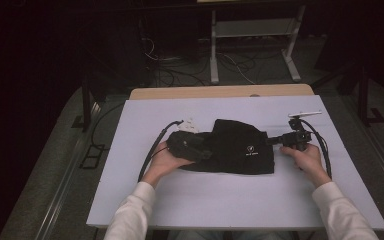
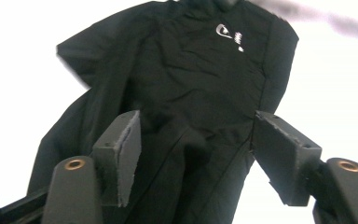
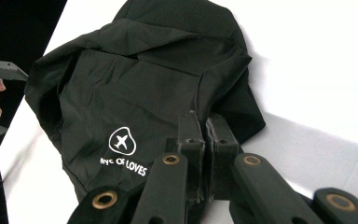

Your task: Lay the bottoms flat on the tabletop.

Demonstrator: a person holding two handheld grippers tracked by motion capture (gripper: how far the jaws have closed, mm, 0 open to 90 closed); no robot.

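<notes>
One black garment point(image 1: 240, 150) flat on white worktop point(image 1: 230, 200). Two tools: left tool point(image 2: 196, 154) wide, jaws apart over cloth, gripping nothing; right tool point(image 3: 204, 135) pinched tight on garment's edge.

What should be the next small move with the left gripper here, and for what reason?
Probably bring the left gripper down and close it on the near edge of the black garment. Its jaws stand open above the cloth with nothing pressed between them, while the right gripper is shut on the garment's opposite edge. A second grip would likely let the person fold or straighten it on the white table.
</notes>
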